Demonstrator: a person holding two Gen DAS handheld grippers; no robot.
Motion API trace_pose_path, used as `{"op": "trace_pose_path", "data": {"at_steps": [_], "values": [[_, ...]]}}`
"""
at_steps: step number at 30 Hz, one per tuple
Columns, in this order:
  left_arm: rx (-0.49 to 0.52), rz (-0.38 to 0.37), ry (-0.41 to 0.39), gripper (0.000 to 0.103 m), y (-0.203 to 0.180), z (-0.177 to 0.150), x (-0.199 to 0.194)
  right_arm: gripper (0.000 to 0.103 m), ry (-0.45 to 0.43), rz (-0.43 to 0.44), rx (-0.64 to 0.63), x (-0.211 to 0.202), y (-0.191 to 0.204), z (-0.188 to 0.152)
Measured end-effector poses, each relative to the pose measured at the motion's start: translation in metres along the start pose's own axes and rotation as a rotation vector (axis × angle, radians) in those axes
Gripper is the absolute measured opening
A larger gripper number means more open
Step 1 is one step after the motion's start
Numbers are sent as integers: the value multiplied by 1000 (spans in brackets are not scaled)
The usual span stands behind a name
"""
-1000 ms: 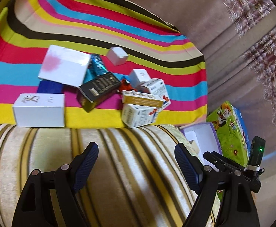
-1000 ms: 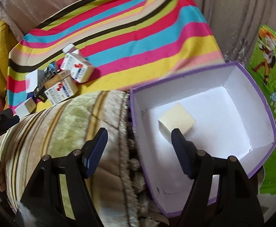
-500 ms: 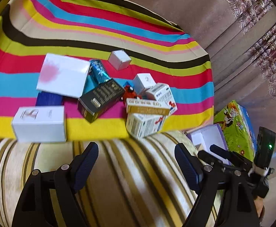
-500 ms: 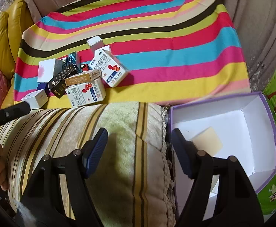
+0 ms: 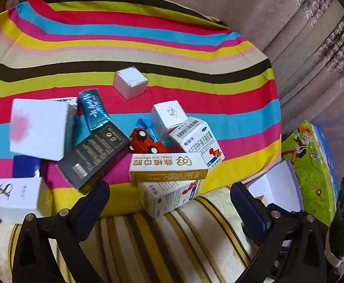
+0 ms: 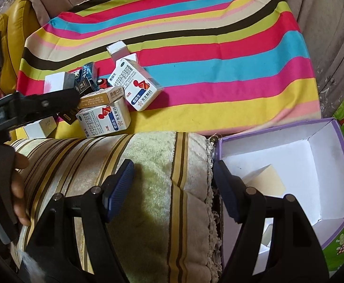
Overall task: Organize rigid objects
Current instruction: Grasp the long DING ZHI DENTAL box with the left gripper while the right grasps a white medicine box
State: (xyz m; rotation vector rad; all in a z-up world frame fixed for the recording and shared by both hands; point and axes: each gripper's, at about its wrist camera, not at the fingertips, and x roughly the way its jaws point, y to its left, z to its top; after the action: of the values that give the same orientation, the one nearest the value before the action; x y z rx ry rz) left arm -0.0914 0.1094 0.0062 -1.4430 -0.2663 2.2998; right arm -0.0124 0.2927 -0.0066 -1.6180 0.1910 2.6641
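Several small boxes lie in a heap on a striped cloth (image 5: 148, 54): a gold box (image 5: 169, 166), white medicine boxes (image 5: 197, 141) (image 6: 103, 119), a black box (image 5: 94, 156), a red toy car (image 5: 146, 142) and a white cube (image 5: 130, 83). My left gripper (image 5: 169, 210) is open and empty over the striped sofa arm, just short of the heap. My right gripper (image 6: 172, 188) is open and empty over the sofa arm (image 6: 148, 176), left of a purple-edged white box (image 6: 313, 165) holding a cream box (image 6: 266, 179).
A green cartoon mat (image 5: 311, 165) lies beyond the purple box. A yellow cushion (image 6: 13, 47) sits left of the cloth. The left gripper and a hand (image 6: 18, 188) show at the left of the right wrist view. Brown sofa back behind.
The left gripper has moved forward toward the heap of boxes. The right gripper has swung left, away from the purple box and over the sofa arm. Both stay open.
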Motion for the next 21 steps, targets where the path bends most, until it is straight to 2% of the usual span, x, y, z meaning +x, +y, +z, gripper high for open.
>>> {"op": "trace_pose_path", "data": {"at_steps": [10,19,21], "values": [[8,55,53,103,-3,10,24,73,2,27,13,4,-1,1],[-6,67,87,103,1,13,37,73,9,42,17,9,-5,2],[2,69,89,100,0,14,37,73,11,41,15,9,-4,3]]}}
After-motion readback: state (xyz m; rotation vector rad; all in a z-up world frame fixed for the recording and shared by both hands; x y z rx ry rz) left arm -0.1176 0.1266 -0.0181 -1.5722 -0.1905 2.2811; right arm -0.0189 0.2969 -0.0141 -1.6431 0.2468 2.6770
